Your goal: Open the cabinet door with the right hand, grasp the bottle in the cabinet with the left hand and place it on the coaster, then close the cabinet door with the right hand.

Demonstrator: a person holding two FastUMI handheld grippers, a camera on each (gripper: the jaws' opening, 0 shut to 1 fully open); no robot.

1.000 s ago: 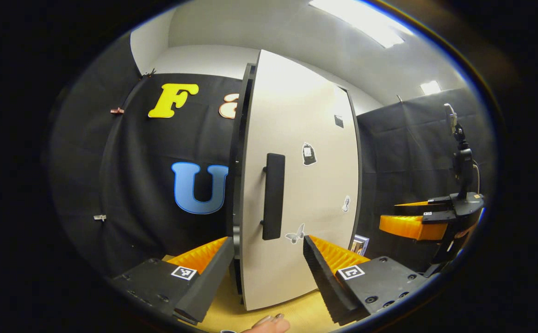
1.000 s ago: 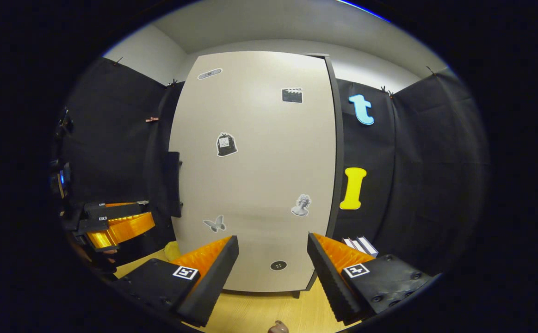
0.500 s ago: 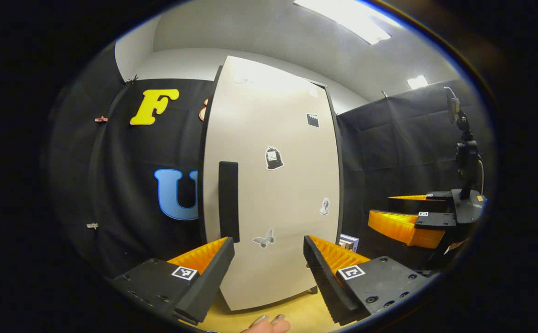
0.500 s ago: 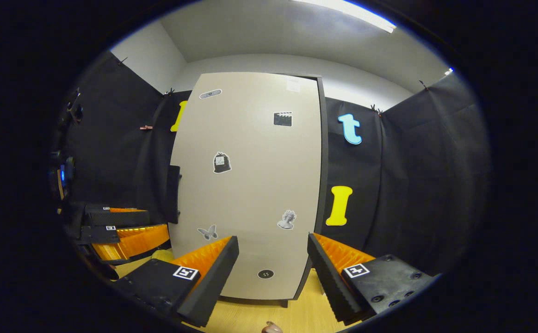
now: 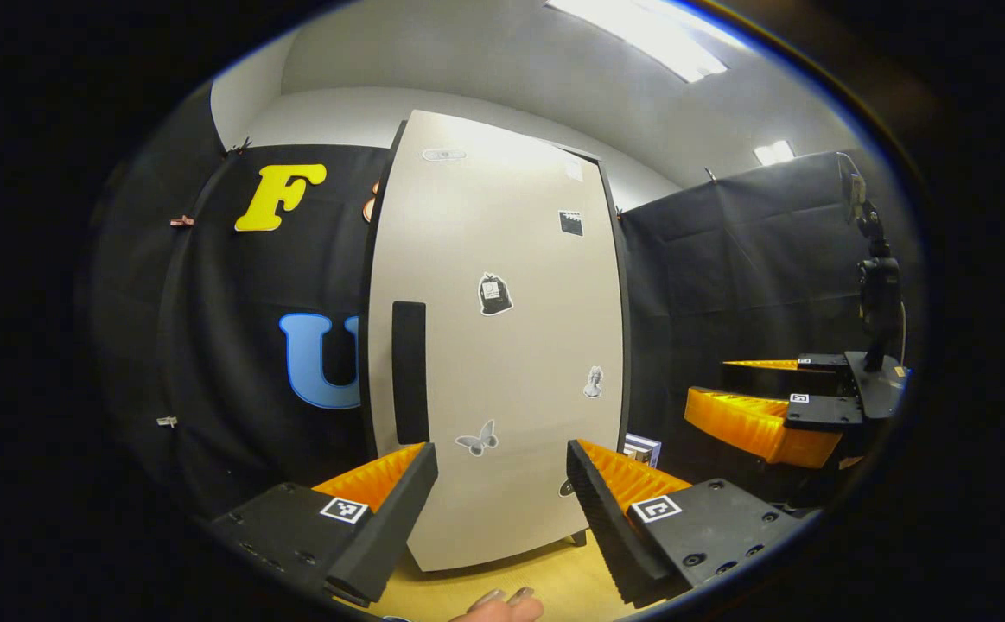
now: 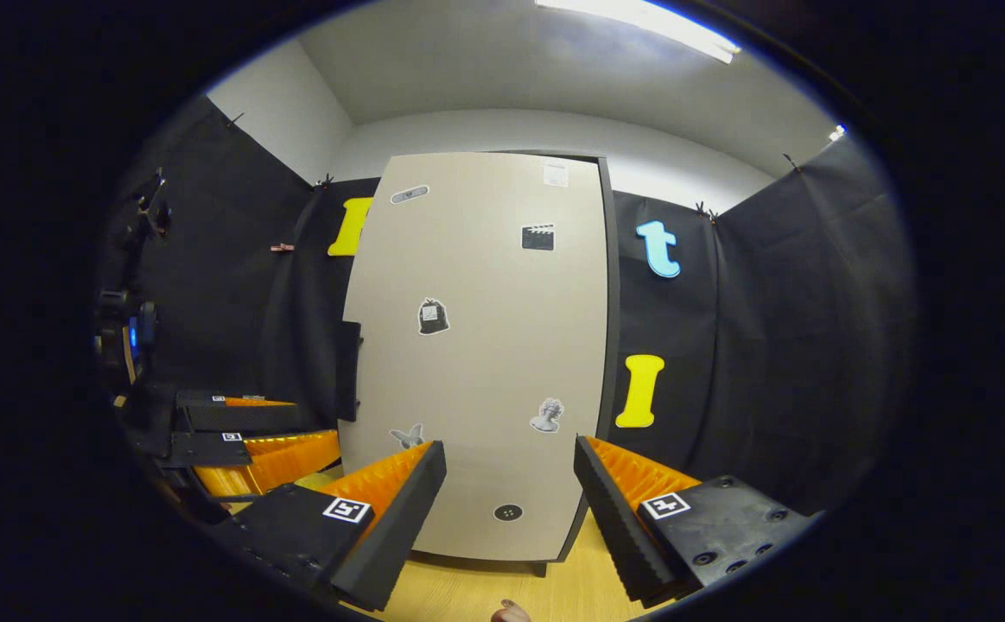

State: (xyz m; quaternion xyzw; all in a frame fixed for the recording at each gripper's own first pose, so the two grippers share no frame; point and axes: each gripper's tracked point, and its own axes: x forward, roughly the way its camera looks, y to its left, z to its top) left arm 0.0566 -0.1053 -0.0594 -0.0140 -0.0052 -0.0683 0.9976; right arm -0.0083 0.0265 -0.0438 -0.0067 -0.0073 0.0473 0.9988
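Facing cabinet door (image 6: 480, 345) seemingly shut flush w/ dark handle (image 5: 409, 371) on its left edge, right gripper (image 6: 509, 510) and left gripper (image 5: 502, 514) both held back w/ jaws apart & empty, prob. squaring up for next move; bottle & coaster unseen.
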